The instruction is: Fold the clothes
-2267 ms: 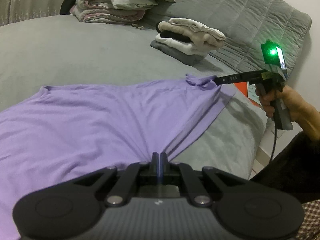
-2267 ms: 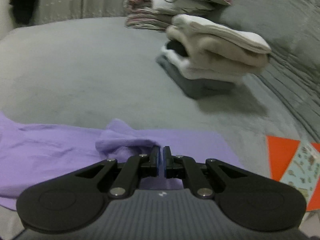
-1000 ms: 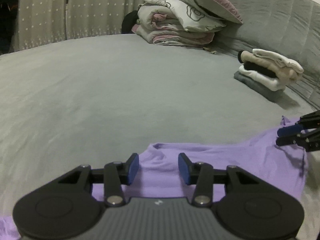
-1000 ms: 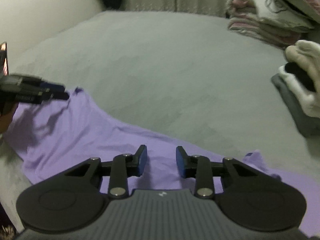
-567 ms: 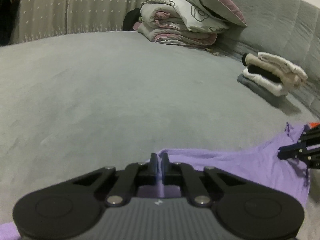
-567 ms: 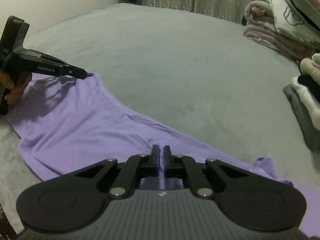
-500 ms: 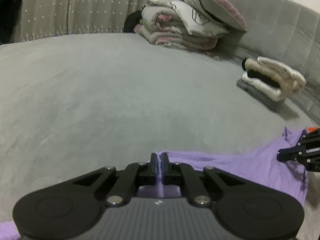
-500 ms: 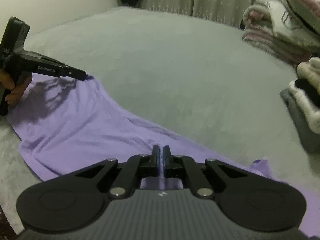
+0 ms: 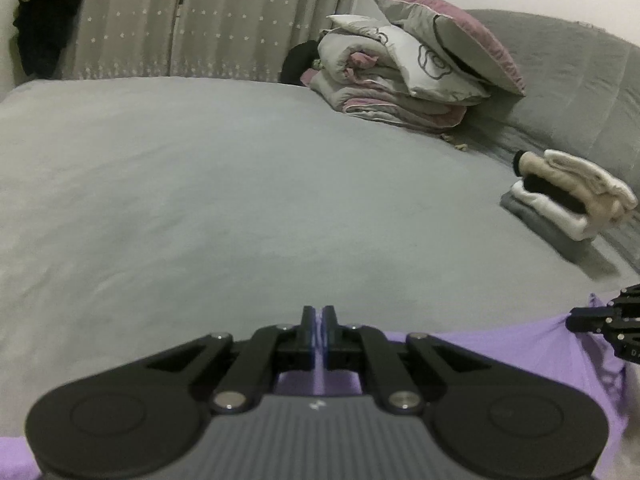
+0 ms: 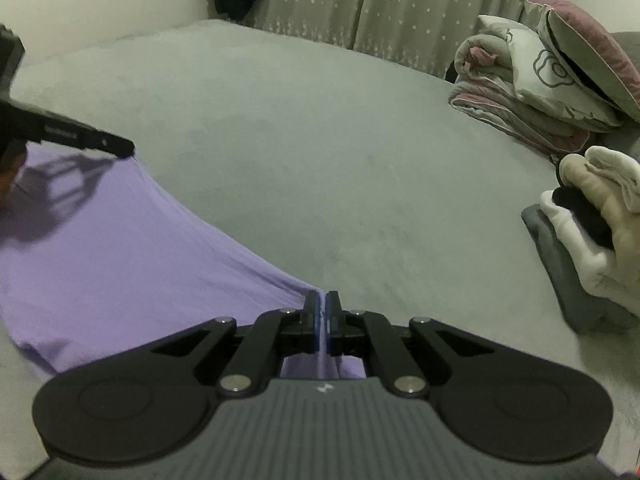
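Where both tongs pinch, lilac shirt [image 10: 100, 248] apparently taut.

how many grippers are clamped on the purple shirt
2. The left gripper pinches the purple shirt along its far edge; the right gripper pinches the same edge farther right. Both are shut on the fabric.
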